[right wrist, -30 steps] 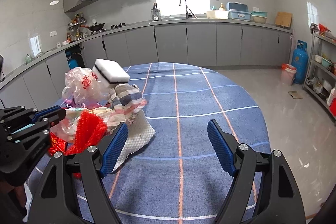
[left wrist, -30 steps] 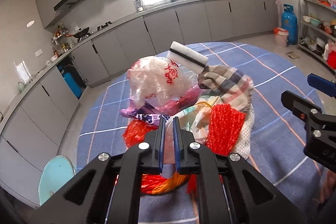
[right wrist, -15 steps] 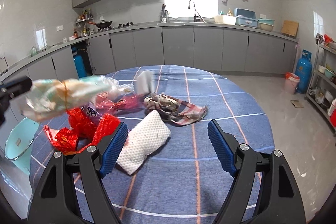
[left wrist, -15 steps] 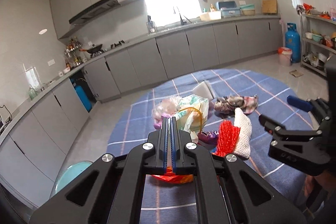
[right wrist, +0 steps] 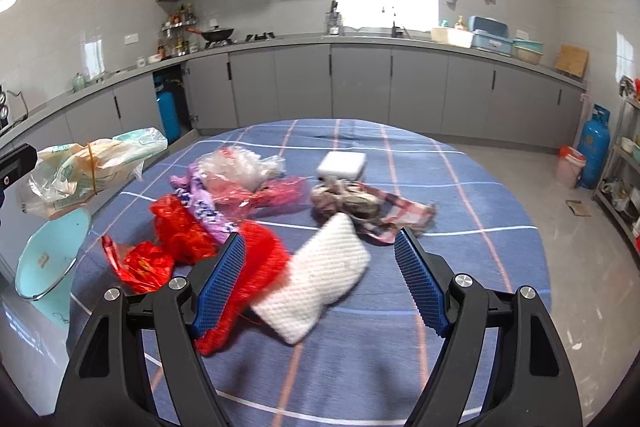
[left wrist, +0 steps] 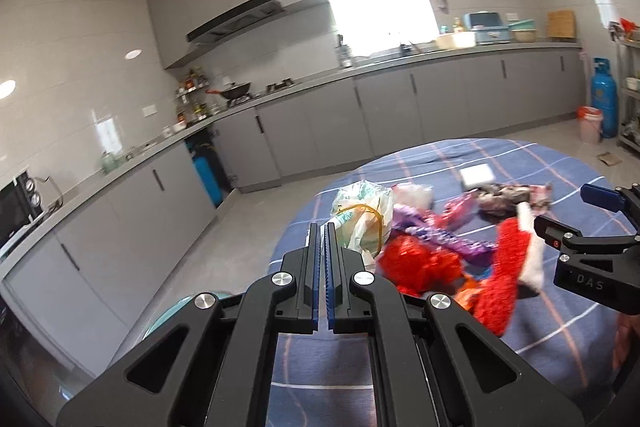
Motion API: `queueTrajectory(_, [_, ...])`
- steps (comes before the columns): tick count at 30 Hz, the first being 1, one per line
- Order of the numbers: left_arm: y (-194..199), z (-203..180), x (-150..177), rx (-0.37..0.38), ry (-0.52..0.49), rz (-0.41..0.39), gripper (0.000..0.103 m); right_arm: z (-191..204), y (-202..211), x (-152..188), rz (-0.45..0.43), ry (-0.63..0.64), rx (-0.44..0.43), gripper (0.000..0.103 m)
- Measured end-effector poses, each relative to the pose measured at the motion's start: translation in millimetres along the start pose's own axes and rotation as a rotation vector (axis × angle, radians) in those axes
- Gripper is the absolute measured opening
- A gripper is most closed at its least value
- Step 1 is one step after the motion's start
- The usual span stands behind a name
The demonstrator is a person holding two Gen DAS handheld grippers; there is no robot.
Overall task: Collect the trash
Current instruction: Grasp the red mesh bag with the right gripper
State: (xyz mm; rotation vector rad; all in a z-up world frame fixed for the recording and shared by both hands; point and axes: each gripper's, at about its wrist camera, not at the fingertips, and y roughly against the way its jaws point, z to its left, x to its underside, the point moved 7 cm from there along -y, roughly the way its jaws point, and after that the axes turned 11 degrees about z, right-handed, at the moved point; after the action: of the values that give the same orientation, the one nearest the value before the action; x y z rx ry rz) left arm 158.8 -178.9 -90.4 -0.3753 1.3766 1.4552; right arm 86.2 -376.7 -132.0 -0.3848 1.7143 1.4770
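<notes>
The left claw (left wrist: pixel 322 247), clenched on the bag (right wrist: pixel 86 169), has lifted it clear of the pile; it now hangs at the frame's left above the bin (right wrist: pixel 48 259). The right claw (right wrist: pixel 320 275) stays released over the tabletop (right wrist: pixel 460 207). A drop likely follows.

The left gripper (left wrist: pixel 322 239) is raised at the left, jaws pinched nearly together; the right gripper (right wrist: pixel 320 267) hangs spread wide.
</notes>
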Motion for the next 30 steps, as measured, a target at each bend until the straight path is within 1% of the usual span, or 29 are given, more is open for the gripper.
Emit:
queueTrajectory(3, [-3.7,6.6,3.7,-0.013,0.015,0.006,0.002,12.9,-8.7,-0.6,0.028,0.008,-0.017,0.074])
queueTrajectory(5, [-3.8,9.7,5.8,-0.018,0.016,0.003,0.002,21.8,-15.5,0.8,0.054,0.019,-0.026,0.069])
queueTrajectory(8, [-3.3,9.2,9.3,-0.010,0.019,0.005,0.002,33.3,-22.7,5.8,0.086,0.032,-0.041,0.059])
queueTrajectory(9, [-3.2,9.2,10.9,-0.004,0.018,0.006,0.002,35.4,-25.1,7.3,0.097,0.037,-0.044,0.053])
queueTrajectory(10, [-3.1,9.9,12.4,0.001,0.020,0.007,0.002,37.9,-28.1,10.3,0.113,0.042,-0.049,0.042])
queueTrajectory(11, [-2.6,10.8,13.0,0.005,0.023,0.006,0.002,40.4,-31.0,13.4,0.131,0.047,-0.062,0.034])
queueTrajectory(12, [-2.2,10.8,14.0,0.007,0.024,0.005,0.002,42.5,-33.2,15.9,0.145,0.054,-0.066,0.021])
queueTrajectory(15, [1.0,15.3,14.8,0.011,0.034,-0.002,0.002,46.2,-30.4,16.6,0.145,0.068,-0.072,0.012])
queueTrajectory(21, [9.4,26.9,14.7,0.003,0.056,-0.019,0.002,49.4,-15.5,13.1,0.117,0.077,-0.081,0.010])
queueTrajectory(25, [15.0,35.4,18.5,-0.013,0.070,-0.025,0.002,54.9,-4.4,4.5,0.085,0.092,-0.080,0.010])
queueTrajectory(30, [18.5,48.8,23.3,-0.036,0.087,-0.024,0.002,66.3,2.7,-6.3,0.065,0.107,-0.099,0.010])
